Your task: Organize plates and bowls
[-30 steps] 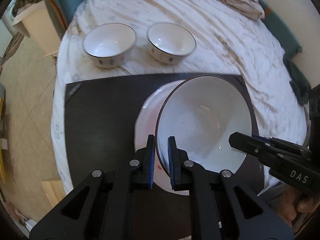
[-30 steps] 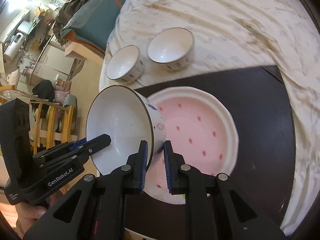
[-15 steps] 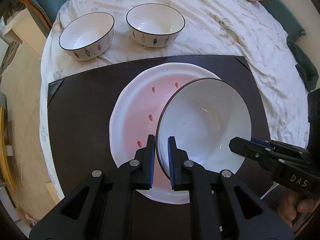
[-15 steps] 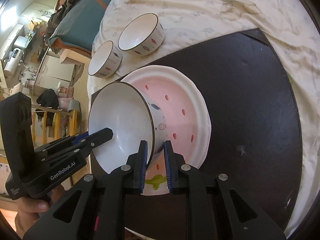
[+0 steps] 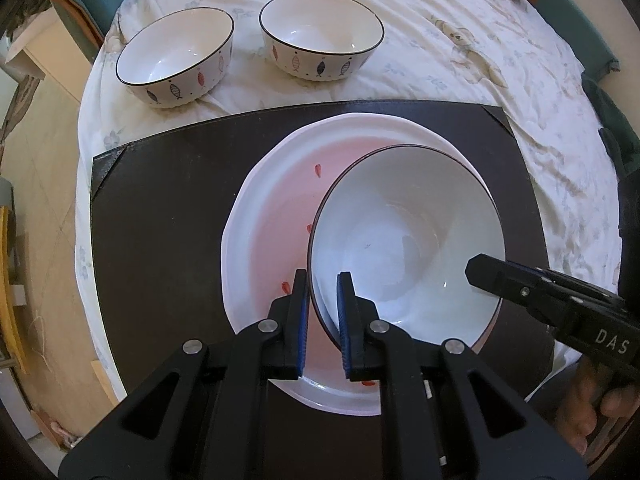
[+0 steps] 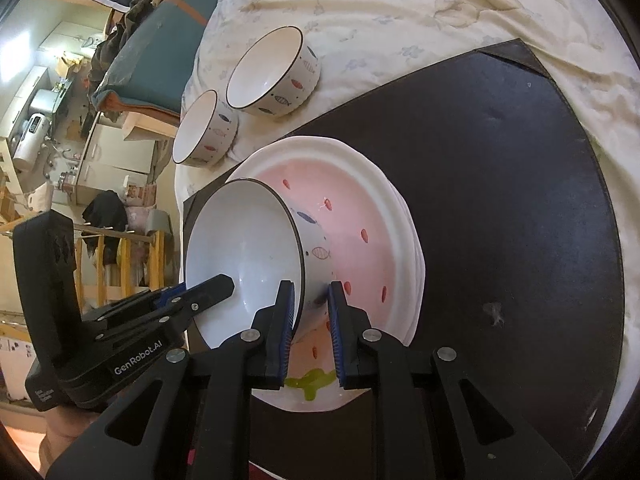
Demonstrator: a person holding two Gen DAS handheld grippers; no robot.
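Note:
Both grippers hold a large white bowl (image 5: 404,240) with a dark rim, tilted over a pink plate (image 5: 272,216) with red drops and a white rim. My left gripper (image 5: 322,280) is shut on the bowl's near rim. My right gripper (image 6: 311,292) is shut on the opposite rim, one pad inside the bowl (image 6: 244,256) and one on its fish-patterned outside. The plate (image 6: 360,208) shows layered rims, as if stacked on others. I cannot tell whether the bowl's base touches the plate.
The plate lies on a dark mat (image 5: 160,200) over a pale floral cloth (image 5: 460,40). Two smaller fish-patterned bowls (image 5: 176,60) (image 5: 320,36) stand upright beyond the mat's far edge. The table edge drops to the floor on the left. A hand (image 5: 592,412) grips the right tool.
Both grippers have come down with the bowl toward the plate, and the bowl now sits lower and more over the plate's right half. Neither grip has changed.

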